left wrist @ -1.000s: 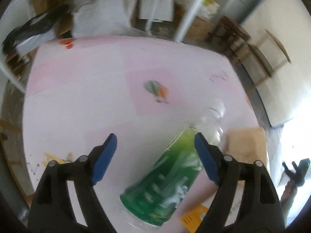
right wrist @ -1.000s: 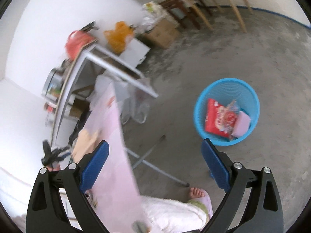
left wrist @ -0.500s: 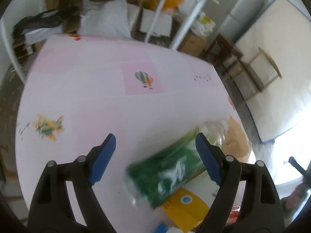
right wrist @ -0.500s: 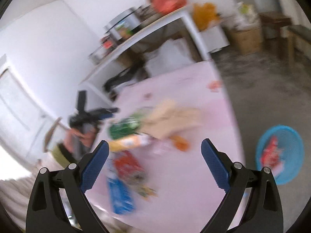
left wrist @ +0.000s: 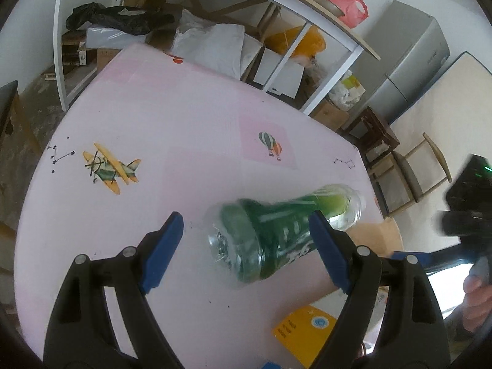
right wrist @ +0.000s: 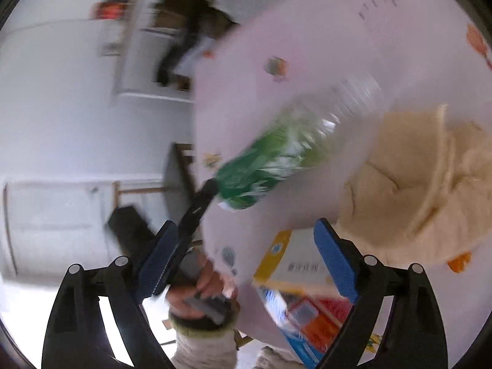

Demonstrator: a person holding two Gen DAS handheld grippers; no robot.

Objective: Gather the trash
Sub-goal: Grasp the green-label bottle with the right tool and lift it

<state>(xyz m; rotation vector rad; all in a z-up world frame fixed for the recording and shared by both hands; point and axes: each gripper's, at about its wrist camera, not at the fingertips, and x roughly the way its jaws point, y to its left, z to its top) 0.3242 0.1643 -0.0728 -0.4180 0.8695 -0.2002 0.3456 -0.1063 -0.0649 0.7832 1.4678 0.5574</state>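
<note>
The left tool [left wrist: 243,230] is wide open around a green-labelled bottle [left wrist: 276,233] lying on the pink surface [left wrist: 184,117]; its label text is unreadable. The right tool [right wrist: 246,246] is wide open and empty.

Both wrist views: shared bottle [left wrist: 276,230], table [left wrist: 184,107]

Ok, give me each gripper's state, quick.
Left gripper: open, jaws either side of the green bottle, not clamped.
Right gripper: open, holding nothing.
</note>
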